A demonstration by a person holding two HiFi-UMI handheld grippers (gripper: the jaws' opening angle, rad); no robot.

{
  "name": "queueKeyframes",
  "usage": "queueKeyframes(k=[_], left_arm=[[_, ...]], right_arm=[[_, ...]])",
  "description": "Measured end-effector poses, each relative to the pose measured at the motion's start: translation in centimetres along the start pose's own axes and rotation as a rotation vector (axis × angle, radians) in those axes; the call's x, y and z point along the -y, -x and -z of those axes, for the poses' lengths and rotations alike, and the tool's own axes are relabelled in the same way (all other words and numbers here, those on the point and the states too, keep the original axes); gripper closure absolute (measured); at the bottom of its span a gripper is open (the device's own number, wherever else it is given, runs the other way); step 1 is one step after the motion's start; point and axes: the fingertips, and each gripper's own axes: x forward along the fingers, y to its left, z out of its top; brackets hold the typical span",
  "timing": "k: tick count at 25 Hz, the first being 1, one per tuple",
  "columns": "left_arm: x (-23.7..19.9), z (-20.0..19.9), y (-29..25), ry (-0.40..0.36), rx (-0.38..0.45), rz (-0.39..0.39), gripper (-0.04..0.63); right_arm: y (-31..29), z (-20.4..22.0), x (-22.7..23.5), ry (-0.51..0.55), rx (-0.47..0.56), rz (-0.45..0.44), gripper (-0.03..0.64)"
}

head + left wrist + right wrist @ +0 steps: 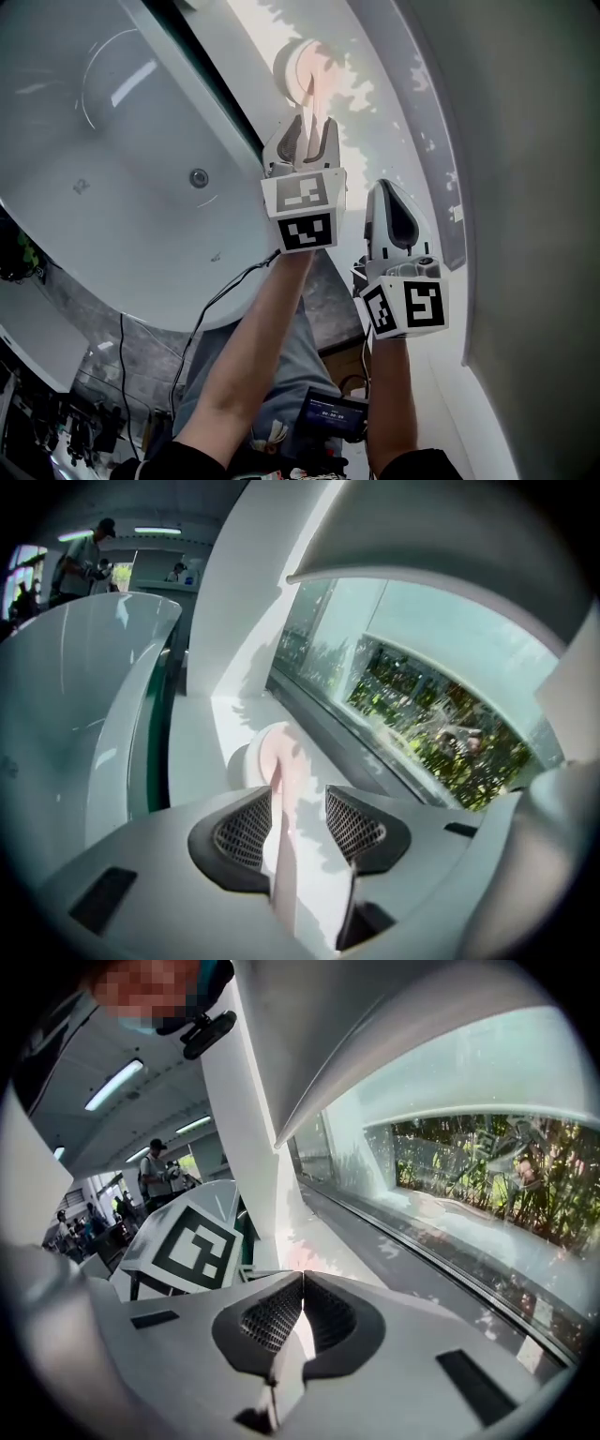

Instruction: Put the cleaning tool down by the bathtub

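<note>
Brush point(304, 67) lying on the sunlit ledge point(380, 103) beside the tub point(112, 178), round head farthest away, handle between the spread jaws of the left tongs point(300, 808), not pinched. Left forearm point(251, 352) stretched forward past the tub rim. Right tongs point(302, 1283) clenched on nothing, held just beside and lower, right forearm point(394, 398) nearly upright in the head view.
</note>
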Motion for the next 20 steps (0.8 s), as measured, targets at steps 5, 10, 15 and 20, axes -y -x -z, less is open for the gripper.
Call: queueKeyframes(k=[5,10,15,20], left_arm=[[0.3,-0.6,0.8,0.003,-0.013,0.053,0.546],[-0.7,-0.4,1.0,-0.006,-0.057,0.042,0.577],[-0.5,-1.2,3.0,-0.027,-0.029,0.092,0.575],[-0.7,-2.6,5.4,-0.043,0.002,0.128,0.575]], right_arm=[[0.3,0.7,-0.8,0.049,-0.043,0.001,0.591],[0.6,1.2,-1.6,0.061,-0.044,-0.007,0.591],[0.9,1.2,-3.2,0.093,-0.052,-0.025,0.591],[1.8,0.4,-5.0,0.130,-0.037,-0.039,0.591]])
